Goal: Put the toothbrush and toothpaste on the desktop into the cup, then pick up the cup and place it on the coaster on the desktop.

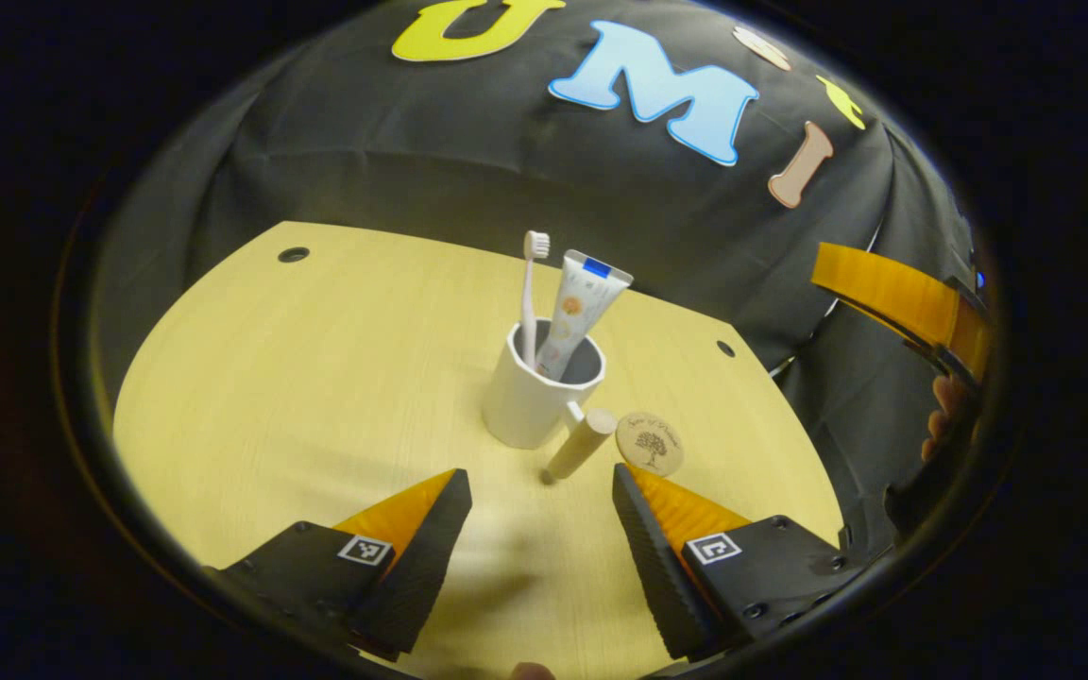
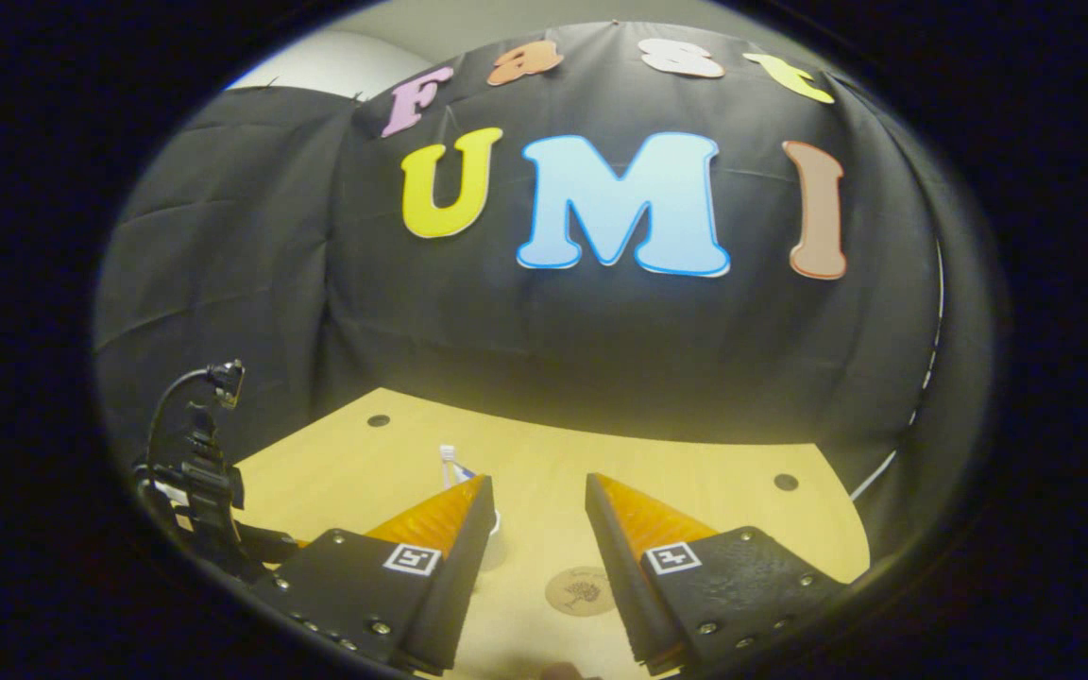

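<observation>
Standing at frame centre in the left gripper view, the cup (image 1: 544, 392) holds toothbrush (image 1: 532, 293) and toothpaste (image 1: 577, 316); coaster (image 1: 650, 443) just right; left tongs (image 1: 541, 496) spread, empty. Probably rigid, top-heavy — grip its wooden handle (image 1: 580, 444). Right gripper view: right tongs (image 2: 538, 501) spread, coaster below — bottom centre.

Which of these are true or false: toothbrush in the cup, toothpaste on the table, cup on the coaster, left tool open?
1. The white toothbrush stands in the white handled cup. True.
2. The white toothpaste tube lies on the yellow wooden table. False: it stands in the cup.
3. The cup sits on the round wooden coaster. False: the coaster lies bare beside it.
4. The left tool is open. True.
</observation>
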`<control>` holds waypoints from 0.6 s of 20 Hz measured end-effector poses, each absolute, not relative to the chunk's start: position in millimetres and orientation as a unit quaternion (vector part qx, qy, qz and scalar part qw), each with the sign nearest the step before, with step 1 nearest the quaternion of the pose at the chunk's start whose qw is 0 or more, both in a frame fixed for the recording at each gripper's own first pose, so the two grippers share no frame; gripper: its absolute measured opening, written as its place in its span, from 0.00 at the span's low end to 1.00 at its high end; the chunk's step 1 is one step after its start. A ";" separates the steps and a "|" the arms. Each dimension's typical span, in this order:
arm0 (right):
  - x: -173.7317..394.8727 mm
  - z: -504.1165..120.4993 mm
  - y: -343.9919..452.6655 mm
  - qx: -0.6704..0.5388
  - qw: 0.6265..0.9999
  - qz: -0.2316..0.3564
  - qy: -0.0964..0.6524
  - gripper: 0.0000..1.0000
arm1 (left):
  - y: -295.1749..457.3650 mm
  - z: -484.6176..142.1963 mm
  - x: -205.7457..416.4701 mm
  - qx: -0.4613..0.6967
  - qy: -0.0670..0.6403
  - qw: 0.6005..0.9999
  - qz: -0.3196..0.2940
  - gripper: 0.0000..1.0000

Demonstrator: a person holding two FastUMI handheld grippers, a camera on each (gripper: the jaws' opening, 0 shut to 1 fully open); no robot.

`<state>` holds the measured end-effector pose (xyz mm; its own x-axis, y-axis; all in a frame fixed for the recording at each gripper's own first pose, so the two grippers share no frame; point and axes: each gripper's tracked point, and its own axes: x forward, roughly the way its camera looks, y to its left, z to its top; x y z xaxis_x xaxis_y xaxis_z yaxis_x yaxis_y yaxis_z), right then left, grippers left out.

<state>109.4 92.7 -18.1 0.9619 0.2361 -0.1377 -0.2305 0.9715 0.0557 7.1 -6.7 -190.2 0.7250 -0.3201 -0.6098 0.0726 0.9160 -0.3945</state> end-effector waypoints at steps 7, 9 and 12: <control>86.3 -42.3 48.9 0.064 0.987 0.098 0.109 0.64 | -34.4 -199.1 24.7 -0.159 0.410 0.891 -0.112 0.97; 81.0 -50.3 42.1 0.070 0.985 0.100 0.123 0.65 | -38.6 -204.9 31.5 -0.158 0.433 0.881 -0.103 0.98; 74.5 -55.4 33.2 0.075 0.982 0.106 0.135 0.65 | -44.0 -211.7 41.0 -0.146 0.461 0.871 -0.088 0.97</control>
